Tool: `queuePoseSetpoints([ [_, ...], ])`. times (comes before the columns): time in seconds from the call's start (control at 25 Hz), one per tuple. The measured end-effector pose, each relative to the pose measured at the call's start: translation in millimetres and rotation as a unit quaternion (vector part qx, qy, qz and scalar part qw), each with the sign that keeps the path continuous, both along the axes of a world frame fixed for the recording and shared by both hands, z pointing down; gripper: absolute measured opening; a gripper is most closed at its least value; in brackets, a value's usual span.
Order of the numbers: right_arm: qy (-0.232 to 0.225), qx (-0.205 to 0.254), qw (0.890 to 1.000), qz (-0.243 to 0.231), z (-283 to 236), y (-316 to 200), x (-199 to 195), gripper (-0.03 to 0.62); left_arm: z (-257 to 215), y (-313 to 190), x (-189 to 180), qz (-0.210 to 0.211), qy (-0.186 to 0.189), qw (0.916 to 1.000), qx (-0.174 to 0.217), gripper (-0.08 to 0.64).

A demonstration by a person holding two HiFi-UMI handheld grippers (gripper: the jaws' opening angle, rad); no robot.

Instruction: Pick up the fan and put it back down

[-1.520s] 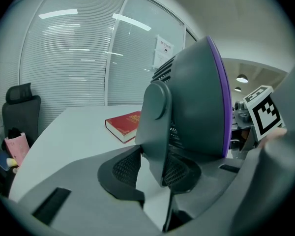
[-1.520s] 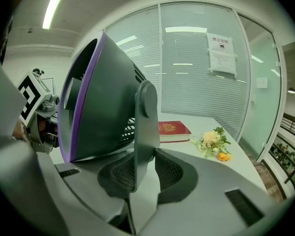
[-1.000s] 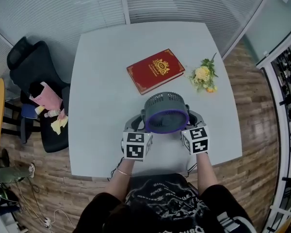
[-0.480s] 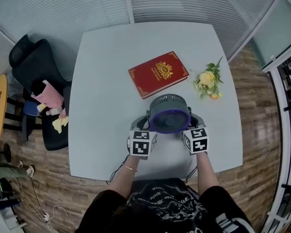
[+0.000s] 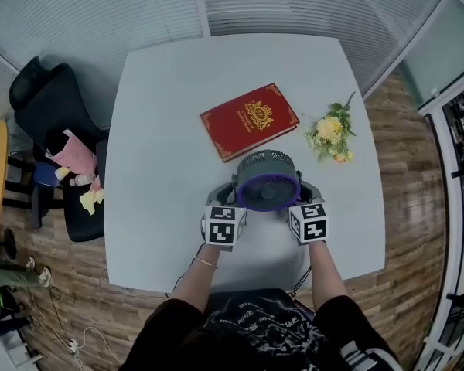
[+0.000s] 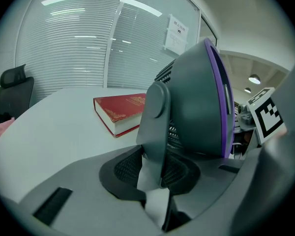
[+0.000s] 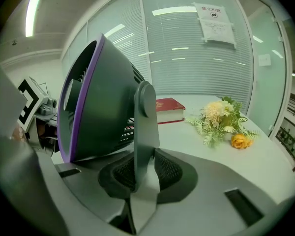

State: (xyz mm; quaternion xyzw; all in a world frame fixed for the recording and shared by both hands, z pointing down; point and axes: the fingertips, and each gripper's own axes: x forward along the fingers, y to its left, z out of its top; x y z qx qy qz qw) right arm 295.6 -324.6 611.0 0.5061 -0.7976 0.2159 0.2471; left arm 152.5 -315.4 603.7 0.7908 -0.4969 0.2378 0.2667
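I have both claws closed on the fan, one on each side. The left claw has its jaws nearly together, with the pads pressed on the grey side arm of the fan's stand. The right claw grips the matching arm on the other side in the same way. The fan sits between the two claws, its purple-rimmed face tilted up towards me. I cannot tell whether its foot touches the table or hangs just over it.

The table is a pale grey square slab with rounded corners, plain and matte. Ahead of the left claw a red book with gold trim lies flat on the surface. Ahead of the right claw and off to its right lies a small bunch of flowers, yellow and orange with green leaves, near the table's edge.

Well off to the left of the left claw, beside the table, stands a black chair with pink and yellow things heaped on it. The floor is wood planking. Past the far side of the table runs a glass wall with slatted blinds. A paper sheet is stuck on it, ahead of the right claw.
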Motion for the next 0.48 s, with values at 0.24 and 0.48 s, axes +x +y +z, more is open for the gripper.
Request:
queuePoseSetpoints([
  [0.24, -0.003, -0.007, 1.000, 0.005, 10.2, -5.3, 3.8, 0.077, 10.9, -5.8, 3.8, 0.001, 0.000, 1.0000, -0.007, 0.092],
  [0.48, -0.005, 0.001, 1.000, 0.005, 14.1, -10.3, 7.7, 0.078, 14.5, -12.0, 7.9, 0.006, 0.004, 1.0000, 0.004, 0.094],
])
